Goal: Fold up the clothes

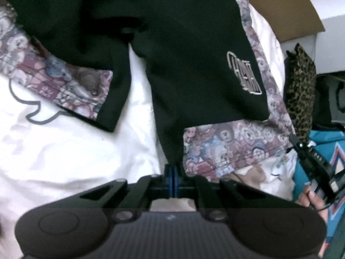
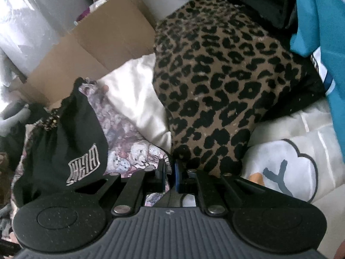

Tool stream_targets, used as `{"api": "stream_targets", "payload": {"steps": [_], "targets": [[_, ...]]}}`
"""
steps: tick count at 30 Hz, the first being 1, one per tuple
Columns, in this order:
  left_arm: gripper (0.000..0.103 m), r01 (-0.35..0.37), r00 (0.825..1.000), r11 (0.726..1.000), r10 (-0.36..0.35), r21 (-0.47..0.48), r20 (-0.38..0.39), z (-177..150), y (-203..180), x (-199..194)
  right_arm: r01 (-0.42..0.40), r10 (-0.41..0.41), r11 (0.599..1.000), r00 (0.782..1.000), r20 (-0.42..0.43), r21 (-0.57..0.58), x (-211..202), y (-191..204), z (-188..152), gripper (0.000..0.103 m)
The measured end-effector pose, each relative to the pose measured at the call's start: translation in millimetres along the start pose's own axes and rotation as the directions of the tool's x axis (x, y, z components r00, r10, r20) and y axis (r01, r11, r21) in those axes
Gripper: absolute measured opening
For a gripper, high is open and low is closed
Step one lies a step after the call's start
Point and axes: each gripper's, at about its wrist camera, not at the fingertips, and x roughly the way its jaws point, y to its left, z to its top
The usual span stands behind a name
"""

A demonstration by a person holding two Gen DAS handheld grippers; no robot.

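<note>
Left gripper [image 1: 172, 169] sits at the lower centre of its view with its blue-tipped fingers pressed together on the hem corner of the black shorts [image 1: 172, 54]. From that pinched corner the shorts run up the frame, long axis roughly vertical, legs toward the bottom and the waist end lost in the dark upper part. One leg carries a pale embroidered logo [image 1: 244, 74] at centre right; the other leg ends at lower left of centre, and white bedding [image 1: 75, 151] shows in the gap between the two. Teddy-bear print fabric [image 1: 232, 144] lies under the shorts, showing at left and lower right.

Right gripper [image 2: 170, 168], low in the centre of its own view, has its fingers close together with a narrow gap; dark fabric edge and bear-print cloth lie at the tips, and whether they are clamped on anything I cannot tell. Just beyond the tips rises a leopard-print cloth [image 2: 217, 82], filling the upper centre. At left of this view the black shorts hang bunched, logo sideways.

An open cardboard box [image 2: 94, 43] stands at upper left behind the bedding; pale and purple things show inside it, too blurred to name. Teal cloth [image 2: 319, 17] fills the upper right.
</note>
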Motion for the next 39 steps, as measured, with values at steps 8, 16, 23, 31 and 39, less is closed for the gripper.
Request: {"api": "stream_targets", "payload": {"steps": [8, 16, 23, 31, 39], "targets": [[0.002, -0.013, 0.999, 0.998, 0.016, 0.056, -0.044, 3, -17, -24, -0.054, 0.054, 0.998, 0.998, 0.038, -0.012, -33, 18, 18, 0.006], [0.002, -0.029, 0.997, 0.996, 0.035, 0.084, -0.075, -6, -14, -13, -0.066, 0.068, 0.997, 0.996, 0.055, -0.032, -49, 29, 26, 0.007], [0.002, -0.091, 0.99, 0.99, 0.102, 0.108, -0.102, -8, -7, 21, 0.037, -0.038, 0.999, 0.998, -0.054, -0.03, -6, 4, -2, 0.006], [0.002, -0.129, 0.984, 0.983, 0.143, 0.127, -0.105, -3, -5, 41, 0.024, -0.019, 0.998, 0.996, -0.083, 0.061, 16, -16, -25, 0.012], [0.002, -0.123, 0.985, 0.986, 0.135, 0.114, -0.107, -5, 1, 34, -0.014, 0.028, 0.989, 0.995, -0.099, 0.144, 21, -29, -34, 0.03]]}}
